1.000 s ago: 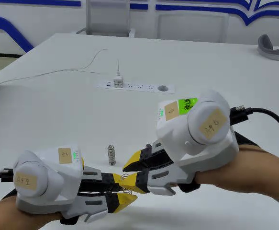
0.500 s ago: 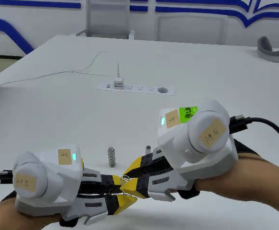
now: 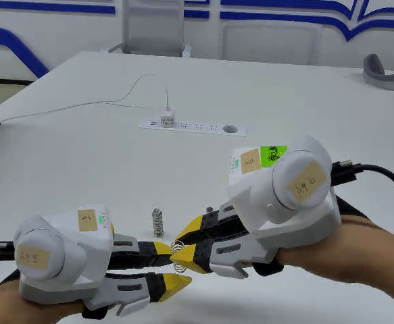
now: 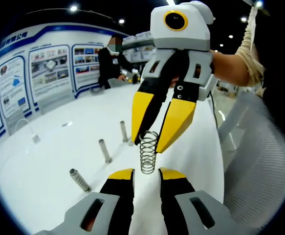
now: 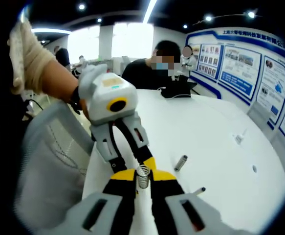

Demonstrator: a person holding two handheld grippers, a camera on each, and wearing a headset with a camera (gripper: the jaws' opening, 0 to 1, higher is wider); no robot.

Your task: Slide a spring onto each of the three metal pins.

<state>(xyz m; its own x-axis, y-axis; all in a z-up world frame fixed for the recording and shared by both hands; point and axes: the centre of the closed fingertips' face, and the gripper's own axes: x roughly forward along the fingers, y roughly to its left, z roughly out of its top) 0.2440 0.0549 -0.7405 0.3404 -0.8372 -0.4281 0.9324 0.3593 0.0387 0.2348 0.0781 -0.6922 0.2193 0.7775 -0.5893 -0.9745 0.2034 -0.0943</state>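
A small steel spring (image 3: 178,248) hangs over the near table edge. My right gripper (image 3: 176,248) comes in from the right and is shut on it. The left gripper view has the right gripper (image 4: 149,142) pinching the spring (image 4: 148,156) at its top end. My left gripper (image 3: 180,264) is open, its yellow tips standing just clear on either side of the spring's other end (image 4: 146,174). One pin (image 3: 157,221) wears a spring. A bare pin (image 3: 209,210) peeks out behind the right gripper. All three pins stand in a row: the sprung one (image 4: 78,179) and two bare ones (image 4: 104,151) (image 4: 124,132).
A white power strip (image 3: 193,125) with a plugged charger (image 3: 167,118) and a thin cable lies mid-table. A grey band (image 3: 386,67) sits at the far right, a chair (image 3: 153,27) beyond the table. A person (image 5: 164,63) sits at the table's far side.
My left gripper's jaws have spread apart and let go of the spring. The right gripper keeps its pinch and has hardly moved.
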